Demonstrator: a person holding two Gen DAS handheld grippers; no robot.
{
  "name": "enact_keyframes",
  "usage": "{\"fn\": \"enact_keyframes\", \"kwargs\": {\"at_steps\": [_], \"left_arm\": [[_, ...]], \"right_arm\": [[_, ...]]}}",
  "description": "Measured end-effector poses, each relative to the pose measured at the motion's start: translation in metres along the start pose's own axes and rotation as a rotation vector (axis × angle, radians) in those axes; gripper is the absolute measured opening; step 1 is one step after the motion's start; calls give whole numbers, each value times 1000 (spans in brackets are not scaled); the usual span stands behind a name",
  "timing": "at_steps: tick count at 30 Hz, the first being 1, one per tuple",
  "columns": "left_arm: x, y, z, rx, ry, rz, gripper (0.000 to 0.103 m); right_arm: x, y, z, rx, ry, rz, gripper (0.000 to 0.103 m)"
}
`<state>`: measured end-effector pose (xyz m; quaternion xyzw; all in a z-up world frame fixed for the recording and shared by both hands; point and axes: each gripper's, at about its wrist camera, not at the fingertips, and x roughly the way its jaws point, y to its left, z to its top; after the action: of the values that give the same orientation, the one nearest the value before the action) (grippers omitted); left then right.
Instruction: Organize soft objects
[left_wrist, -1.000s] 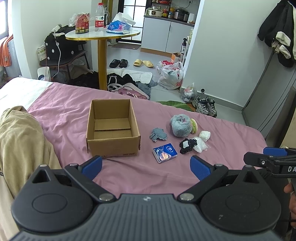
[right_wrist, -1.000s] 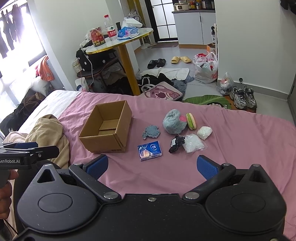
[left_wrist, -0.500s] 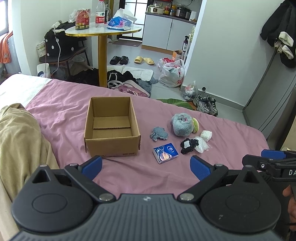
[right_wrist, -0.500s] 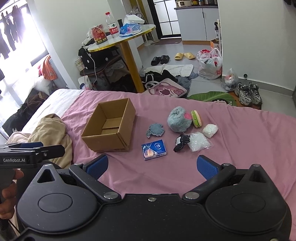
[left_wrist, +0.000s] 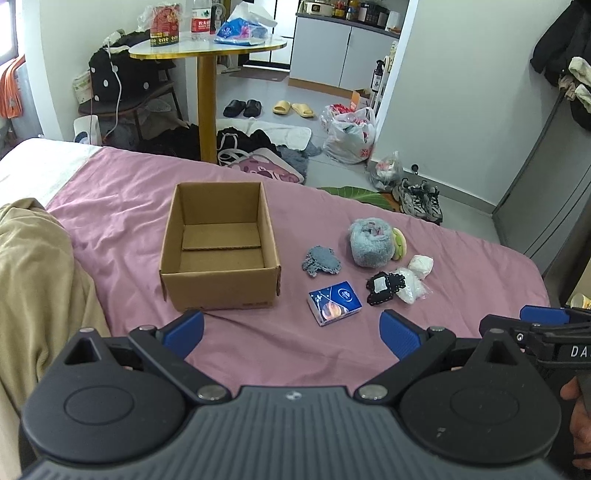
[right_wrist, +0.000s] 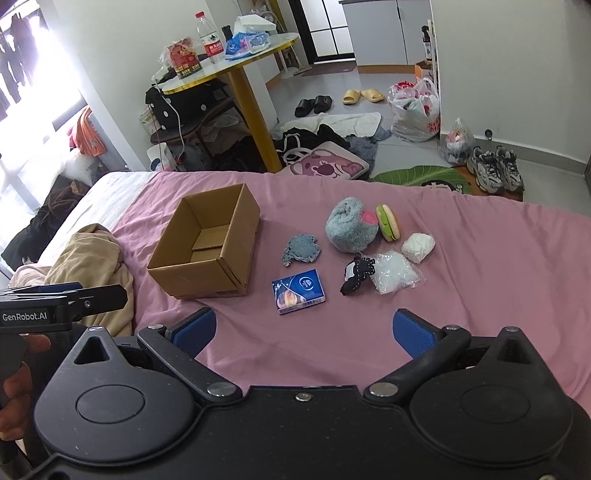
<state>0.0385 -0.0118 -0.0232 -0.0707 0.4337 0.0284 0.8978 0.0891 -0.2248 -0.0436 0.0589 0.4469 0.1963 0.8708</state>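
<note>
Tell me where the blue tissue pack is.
The tissue pack lies flat on the pink sheet, just right of the cardboard box in both views, with the grey knit piece behind it and the black pouch to its right.

Round table, slippers, sneakers, possibly coats hanging.

Both my wrist cameras look down from nearby along open fingers, sharing the cardboard box mid-frame.
</note>
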Motion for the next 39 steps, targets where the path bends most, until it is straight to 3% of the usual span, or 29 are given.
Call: {"fn": "enact_keyframes", "kwargs": {"at_steps": [13, 28, 31, 39], "left_arm": [[42, -14, 8, -8, 59, -17, 101], [103, -27, 26, -61, 127, -38, 98], [115, -27, 29, -82, 136, -40, 98], [151, -29, 34, -139, 183, -34, 98]], "right_arm": [[34, -24, 6, 52, 38, 2, 103], [76, -57, 23, 214, -1, 53, 103], [87, -64, 25, 277, 2, 92, 97], [118, -80, 22, 369, 42, 88, 71]]}}
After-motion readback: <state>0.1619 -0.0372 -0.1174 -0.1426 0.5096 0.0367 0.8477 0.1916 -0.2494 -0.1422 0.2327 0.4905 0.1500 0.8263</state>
